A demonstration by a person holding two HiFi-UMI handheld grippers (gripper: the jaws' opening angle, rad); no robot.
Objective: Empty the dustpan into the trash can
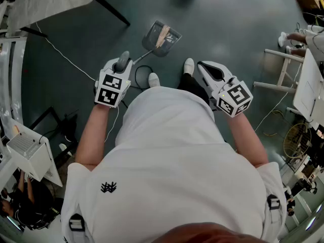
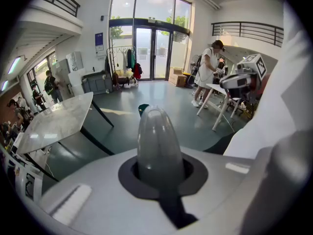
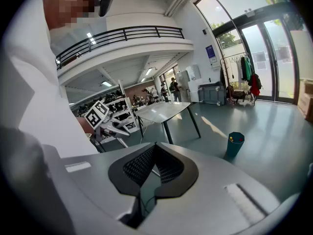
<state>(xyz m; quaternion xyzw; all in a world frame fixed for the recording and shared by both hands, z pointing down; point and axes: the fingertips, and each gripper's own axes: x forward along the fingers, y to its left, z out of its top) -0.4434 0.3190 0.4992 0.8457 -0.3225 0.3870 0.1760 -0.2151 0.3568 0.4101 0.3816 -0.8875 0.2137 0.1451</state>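
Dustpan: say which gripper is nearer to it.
Left. The left gripper is shut on the dustpan by its handle; the right gripper hangs apart, to its right, empty.

On floor point(image 1: 228, 24) ahead of feet point(image 1: 153, 79), dustpan point(image 1: 163, 37) btwn L tool point(image 1: 123, 59) & R tool point(image 1: 202, 66); trash can point(image 3: 235, 144) farther ahead.

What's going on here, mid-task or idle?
Mid-task. A person holds a hand-held gripper in each hand. The left hand-held gripper is shut on the dustpan handle. The dustpan sits out ahead of the shoes with scraps in it. The right hand-held gripper is shut and empty. The teal trash can stands some way off, so nothing is emptied yet.
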